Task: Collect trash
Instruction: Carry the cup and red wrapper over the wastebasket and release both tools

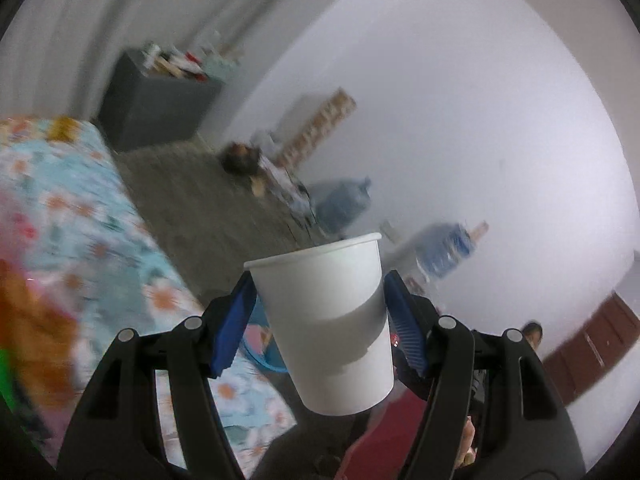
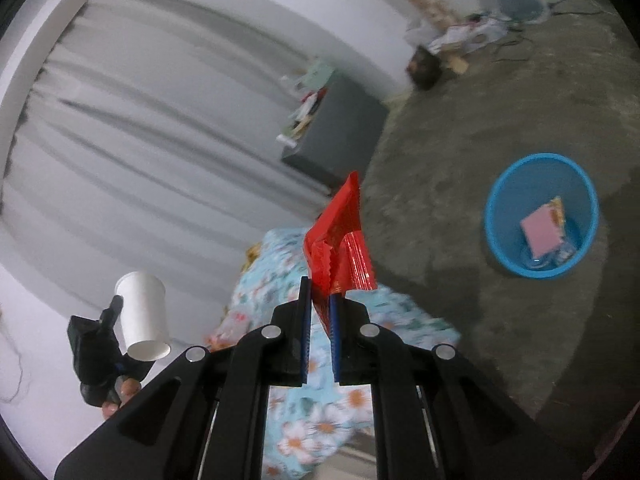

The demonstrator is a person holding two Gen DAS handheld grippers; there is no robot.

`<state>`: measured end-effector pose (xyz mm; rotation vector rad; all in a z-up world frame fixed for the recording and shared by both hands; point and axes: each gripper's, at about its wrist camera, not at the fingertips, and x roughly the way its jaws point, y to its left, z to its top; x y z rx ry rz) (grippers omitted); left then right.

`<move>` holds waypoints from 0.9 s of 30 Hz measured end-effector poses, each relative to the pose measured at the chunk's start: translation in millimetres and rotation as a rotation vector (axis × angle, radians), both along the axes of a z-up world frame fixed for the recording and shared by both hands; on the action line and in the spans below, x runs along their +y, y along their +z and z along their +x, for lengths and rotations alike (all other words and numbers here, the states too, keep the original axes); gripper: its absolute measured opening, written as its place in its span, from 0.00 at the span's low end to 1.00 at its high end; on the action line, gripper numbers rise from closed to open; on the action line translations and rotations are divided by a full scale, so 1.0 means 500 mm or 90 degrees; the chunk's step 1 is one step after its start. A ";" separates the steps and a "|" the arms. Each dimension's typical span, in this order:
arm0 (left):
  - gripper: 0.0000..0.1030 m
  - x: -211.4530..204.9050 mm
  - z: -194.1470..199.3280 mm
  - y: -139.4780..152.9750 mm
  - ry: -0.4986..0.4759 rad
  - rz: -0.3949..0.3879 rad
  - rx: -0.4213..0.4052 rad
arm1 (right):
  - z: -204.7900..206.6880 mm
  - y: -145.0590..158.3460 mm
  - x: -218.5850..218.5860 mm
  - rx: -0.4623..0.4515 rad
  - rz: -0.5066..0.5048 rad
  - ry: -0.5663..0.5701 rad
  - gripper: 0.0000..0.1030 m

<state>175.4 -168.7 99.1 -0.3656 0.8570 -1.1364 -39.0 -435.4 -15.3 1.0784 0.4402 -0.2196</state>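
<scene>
My left gripper (image 1: 318, 292) is shut on a white paper cup (image 1: 328, 320), its blue pads pressing both sides; the cup hangs in the air, tilted. The right wrist view shows that cup (image 2: 144, 316) and the left gripper (image 2: 116, 304) at lower left, a hand below them. My right gripper (image 2: 320, 300) is shut on a crumpled red snack wrapper (image 2: 340, 240) that sticks up from its tips. A blue plastic bin (image 2: 496, 200) stands on the floor at the right, with a pink packet (image 2: 540, 232) and other scraps inside. Part of the bin's rim (image 1: 264, 362) shows behind the cup.
A bed with a floral cover (image 1: 80, 220) (image 2: 320, 400) lies below both grippers. A dark cabinet (image 2: 340, 128) loaded with clutter stands by grey curtains (image 2: 140, 140). Bags, water jugs (image 1: 444, 248) and cables lie along the white wall. The concrete floor (image 2: 460, 320) surrounds the bin.
</scene>
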 end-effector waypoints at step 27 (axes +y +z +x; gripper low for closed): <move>0.80 -0.670 0.041 -0.445 -0.093 0.309 0.111 | 0.065 -0.380 -0.344 0.215 0.127 -0.168 0.40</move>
